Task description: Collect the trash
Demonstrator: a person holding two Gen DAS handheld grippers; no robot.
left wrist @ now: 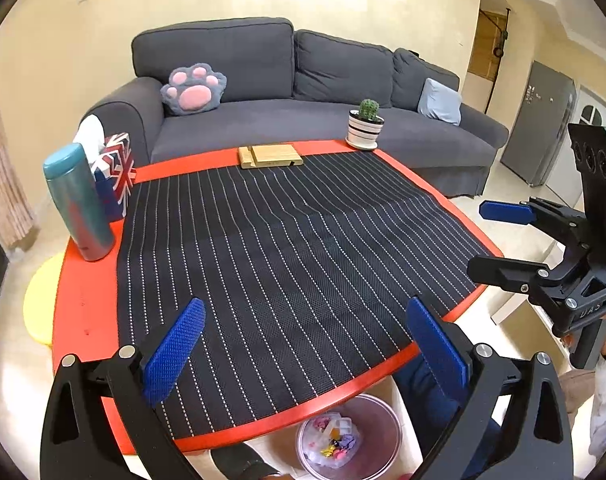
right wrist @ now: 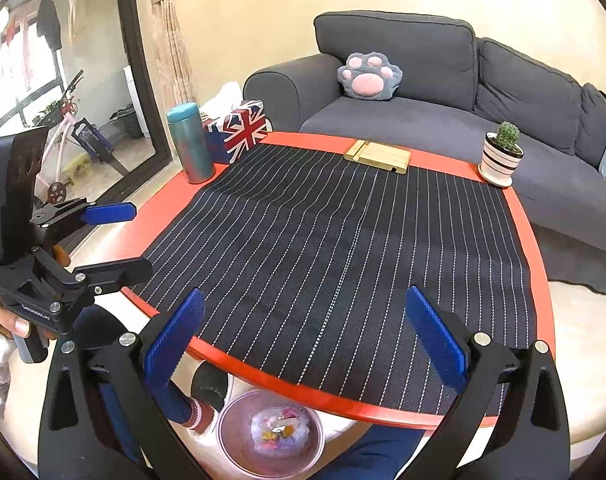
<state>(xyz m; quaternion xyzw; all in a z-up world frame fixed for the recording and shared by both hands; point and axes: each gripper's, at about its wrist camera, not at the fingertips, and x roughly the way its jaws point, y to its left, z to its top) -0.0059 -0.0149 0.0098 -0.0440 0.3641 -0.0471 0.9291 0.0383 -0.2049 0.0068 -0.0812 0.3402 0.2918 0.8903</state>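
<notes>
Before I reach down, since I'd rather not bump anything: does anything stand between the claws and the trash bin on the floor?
Yes. The bin sits on the floor partly under the near edge of the red table, so that edge overhangs it. Both claws, left and right, are open and empty above the tabletop. The person's foot is beside the bin.

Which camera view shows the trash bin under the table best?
The right wrist view: the trash bin appears nearly whole, wrappers inside visible. In the left wrist view the trash bin is partly cut by the table edge and the claw.
</notes>
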